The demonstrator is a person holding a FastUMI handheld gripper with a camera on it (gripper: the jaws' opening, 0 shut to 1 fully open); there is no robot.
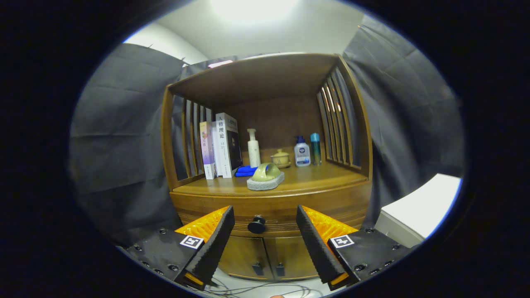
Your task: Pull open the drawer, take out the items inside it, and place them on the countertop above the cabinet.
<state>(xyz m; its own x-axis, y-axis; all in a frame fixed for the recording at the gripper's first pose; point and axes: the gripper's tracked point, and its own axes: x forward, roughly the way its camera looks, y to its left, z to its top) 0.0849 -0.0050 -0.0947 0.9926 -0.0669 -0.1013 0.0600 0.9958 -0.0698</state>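
Gripper view shows your gripper spread wide and empty, the closed drawer's knob centred between its fingers.

Dark cloth walls, white ceiling with glare, white furniture

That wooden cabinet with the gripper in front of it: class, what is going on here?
A person's hand-held gripper is open and lined up with the dark knob of the cabinet's drawer, which is shut. The knob sits between the fingers, not yet gripped. On the countertop above stand books, bottles, a small lidded pot and a green object on a grey pad.
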